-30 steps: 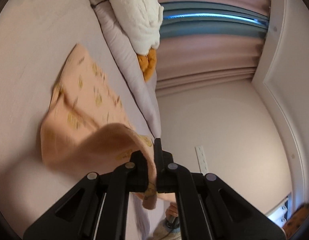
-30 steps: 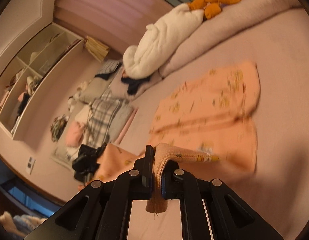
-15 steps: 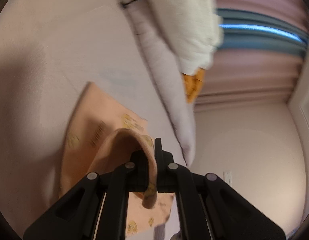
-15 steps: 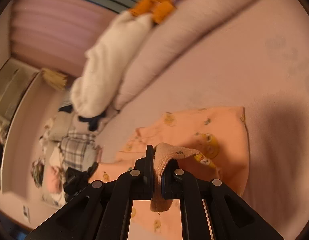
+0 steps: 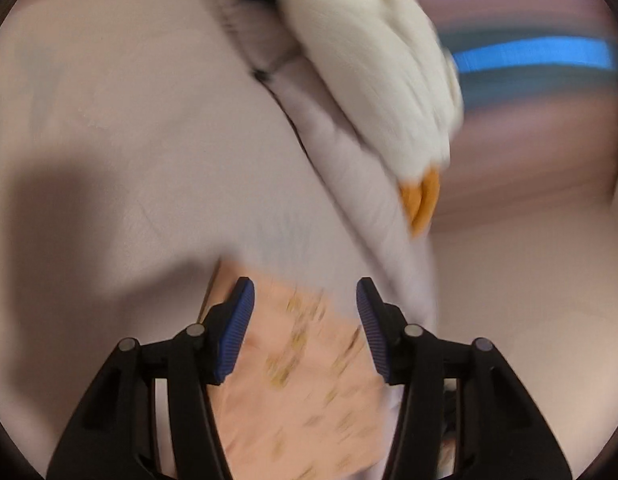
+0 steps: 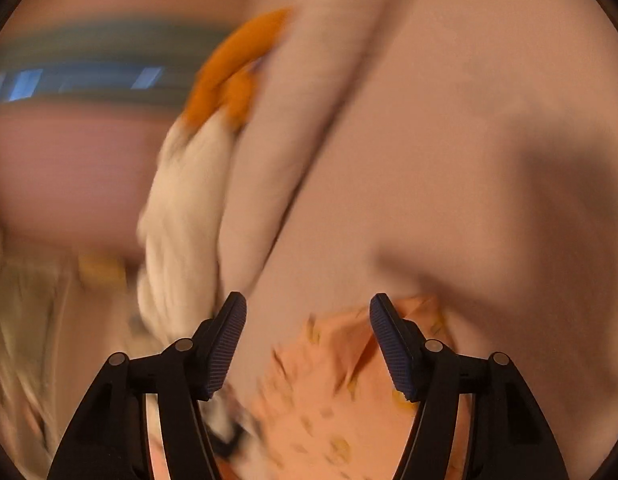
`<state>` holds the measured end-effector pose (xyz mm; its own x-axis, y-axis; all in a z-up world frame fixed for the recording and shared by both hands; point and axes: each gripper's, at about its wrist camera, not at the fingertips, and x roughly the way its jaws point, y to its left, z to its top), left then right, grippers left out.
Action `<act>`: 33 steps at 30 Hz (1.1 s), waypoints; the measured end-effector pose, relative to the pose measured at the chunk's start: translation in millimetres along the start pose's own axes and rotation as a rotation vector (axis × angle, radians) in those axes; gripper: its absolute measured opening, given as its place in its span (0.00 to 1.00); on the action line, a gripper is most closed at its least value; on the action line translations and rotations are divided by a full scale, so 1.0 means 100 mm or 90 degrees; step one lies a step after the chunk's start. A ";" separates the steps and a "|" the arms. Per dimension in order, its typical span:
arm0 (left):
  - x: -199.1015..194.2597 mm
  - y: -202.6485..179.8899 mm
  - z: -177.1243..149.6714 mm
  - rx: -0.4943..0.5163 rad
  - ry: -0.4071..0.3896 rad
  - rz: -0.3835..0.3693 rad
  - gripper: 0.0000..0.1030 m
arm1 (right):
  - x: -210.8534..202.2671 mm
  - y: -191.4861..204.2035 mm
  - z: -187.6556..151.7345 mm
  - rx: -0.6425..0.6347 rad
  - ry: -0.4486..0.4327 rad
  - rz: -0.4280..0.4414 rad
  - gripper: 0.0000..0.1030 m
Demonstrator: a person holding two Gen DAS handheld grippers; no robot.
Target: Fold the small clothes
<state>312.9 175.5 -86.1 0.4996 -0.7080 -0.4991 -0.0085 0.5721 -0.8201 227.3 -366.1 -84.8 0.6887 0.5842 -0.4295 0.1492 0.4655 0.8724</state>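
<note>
A small peach garment with yellow prints lies folded on the pale bed sheet. In the left wrist view my left gripper hovers over its far edge, jaws opening, blue pads apart and not touching the cloth. In the right wrist view the same peach garment lies below my right gripper, whose jaws are also opening with nothing pressed between the pads. Both views are blurred by motion.
A long pale bolster runs along the bed's far side, with a white fluffy bundle and an orange plush on it. Pink curtains and a bright window strip lie beyond. Dark shadows fall on the sheet.
Both grippers were shut on a folded-over edge of the peach garment; now both have let go and stand open. Both moved forward over the bed, and the garment lies flat below them.
</note>
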 end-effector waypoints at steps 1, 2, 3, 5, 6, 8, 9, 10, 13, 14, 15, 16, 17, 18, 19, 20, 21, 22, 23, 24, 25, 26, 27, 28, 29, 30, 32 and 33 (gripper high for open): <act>0.00 -0.06 -0.09 0.043 0.026 -0.004 0.50 | -0.02 0.18 -0.10 -0.088 0.028 -0.026 0.65; 0.01 -0.13 -0.20 0.083 0.053 0.001 0.50 | -0.03 0.32 -0.21 -0.161 0.045 -0.050 0.63; 0.04 -0.19 -0.30 0.117 0.076 0.012 0.50 | -0.01 0.47 -0.37 -0.252 0.068 -0.084 0.54; 0.23 -0.28 -0.55 0.183 0.149 0.042 0.50 | 0.11 0.62 -0.65 -0.368 0.117 -0.152 0.31; 0.31 -0.29 -0.62 0.197 0.169 0.060 0.44 | 0.23 0.64 -0.78 -0.403 0.158 -0.185 0.20; 0.58 -0.29 -0.76 0.227 0.212 0.126 0.36 | 0.44 0.65 -0.94 -0.447 0.204 -0.231 0.14; 0.69 -0.30 -0.79 0.235 0.222 0.145 0.36 | 0.57 0.65 -0.97 -0.465 0.215 -0.263 0.14; 0.79 -0.33 -0.79 0.242 0.216 0.165 0.36 | 0.68 0.67 -0.96 -0.464 0.221 -0.276 0.14; 1.00 -0.44 -0.54 0.244 0.159 0.174 0.36 | 0.91 0.78 -0.84 -0.476 0.192 -0.313 0.14; 1.08 -0.44 -0.40 0.221 0.135 0.173 0.36 | 0.96 0.82 -0.79 -0.482 0.170 -0.324 0.14; 1.13 -0.43 -0.29 0.192 0.121 0.162 0.36 | 1.01 0.89 -0.74 -0.487 0.147 -0.331 0.14; 1.08 -0.37 -0.20 0.144 0.096 0.144 0.36 | 1.02 0.91 -0.68 -0.485 0.118 -0.335 0.14; 1.02 -0.35 -0.15 0.114 0.071 0.123 0.36 | 1.00 0.93 -0.57 -0.468 0.083 -0.335 0.14; 0.93 -0.34 -0.12 0.096 0.050 0.101 0.38 | 0.97 0.94 -0.53 -0.457 0.065 -0.330 0.14; 0.84 -0.34 -0.13 0.096 0.036 0.088 0.39 | 0.88 0.97 -0.48 -0.446 0.038 -0.316 0.14; 0.76 -0.34 -0.14 0.114 0.035 0.093 0.39 | 0.79 0.99 -0.47 -0.442 0.022 -0.300 0.14; 0.70 -0.35 -0.19 0.138 0.042 0.102 0.39 | 0.67 0.99 -0.48 -0.439 0.018 -0.275 0.14; 0.62 -0.36 -0.28 0.174 0.052 0.116 0.39 | 0.61 0.99 -0.50 -0.440 0.025 -0.264 0.14; 0.56 -0.37 -0.37 0.199 0.061 0.123 0.39 | 0.50 0.95 -0.56 -0.452 0.040 -0.259 0.14; 0.60 -0.46 -0.45 0.218 0.068 0.124 0.39 | 0.39 0.91 -0.61 -0.476 0.045 -0.272 0.14; 0.54 -0.47 -0.54 0.238 0.074 0.115 0.39 | 0.29 0.86 -0.67 -0.500 0.046 -0.297 0.14; 0.48 -0.48 -0.62 0.252 0.088 0.094 0.39 | 0.19 0.81 -0.74 -0.521 0.048 -0.317 0.14; 0.54 -0.52 -0.59 0.255 0.104 0.076 0.39 | 0.21 0.82 -0.81 -0.529 0.050 -0.325 0.14; 0.58 -0.53 -0.65 0.261 0.132 0.055 0.41 | 0.13 0.75 -0.87 -0.534 0.059 -0.329 0.14; 0.66 -0.51 -0.71 0.271 0.158 0.063 0.41 | 0.12 0.71 -0.90 -0.529 0.066 -0.339 0.14; 0.76 -0.48 -0.73 0.281 0.165 0.092 0.40 | 0.13 0.71 -0.95 -0.524 0.067 -0.342 0.14; 1.00 -0.36 -0.71 0.285 0.176 0.166 0.38 | 0.07 0.67 -1.05 -0.509 0.068 -0.321 0.14; 1.07 -0.32 -0.67 0.280 0.172 0.179 0.36 | 0.10 0.69 -1.08 -0.504 0.067 -0.313 0.14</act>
<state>308.9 53.3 -131.9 0.2913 -0.5519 -0.7814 0.2811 0.8301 -0.4816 167.4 -256.1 -54.1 0.6024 0.2411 -0.7609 -0.1467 0.9705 0.1914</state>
